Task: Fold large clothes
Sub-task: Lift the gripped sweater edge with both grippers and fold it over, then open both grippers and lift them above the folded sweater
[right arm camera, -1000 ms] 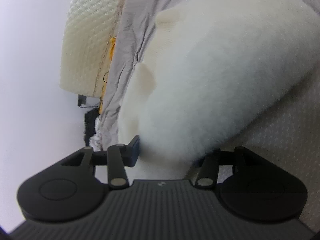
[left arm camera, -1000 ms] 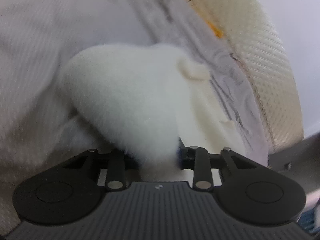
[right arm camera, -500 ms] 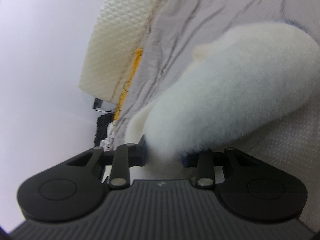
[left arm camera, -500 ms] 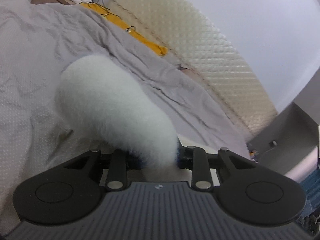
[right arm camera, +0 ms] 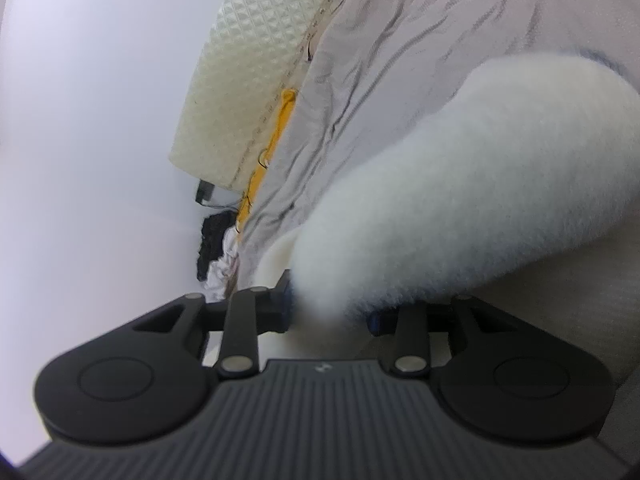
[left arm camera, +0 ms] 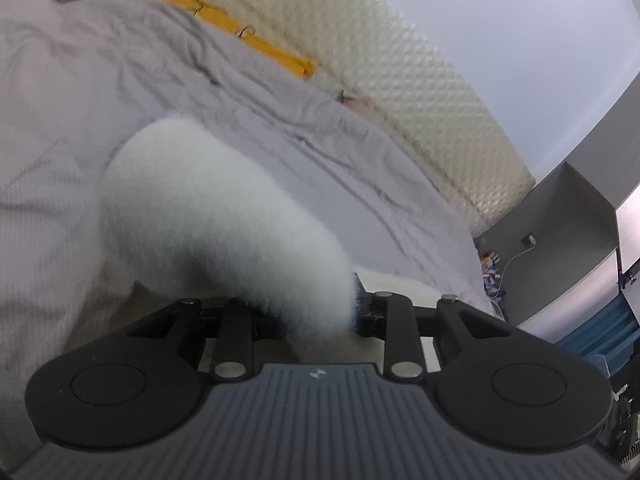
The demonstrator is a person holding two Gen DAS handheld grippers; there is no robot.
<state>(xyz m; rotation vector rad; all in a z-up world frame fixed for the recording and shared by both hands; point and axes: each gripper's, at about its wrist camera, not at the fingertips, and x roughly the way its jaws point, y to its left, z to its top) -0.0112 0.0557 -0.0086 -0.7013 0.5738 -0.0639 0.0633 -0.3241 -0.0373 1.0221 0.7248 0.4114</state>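
A fluffy white garment (left arm camera: 208, 216) hangs from my left gripper (left arm camera: 316, 316), which is shut on a bunched edge of it above the bed. In the right wrist view the same white garment (right arm camera: 472, 192) runs up to the right from my right gripper (right arm camera: 328, 312), which is shut on another bunched edge. The fabric hides the fingertips of both grippers. The rest of the garment trails down toward the grey sheet.
A bed with a wrinkled grey sheet (left arm camera: 280, 112) lies below. A cream quilted headboard (left arm camera: 400, 80) stands behind it, with a yellow strip (left arm camera: 260, 46) along its base. A grey cabinet (left arm camera: 560, 240) stands at the right. Clothes are piled on the floor (right arm camera: 216, 248).
Both grippers have lifted and tilted up with the garment. The views went from close on the fabric to showing the bed, headboard and wall. The grips stayed shut.
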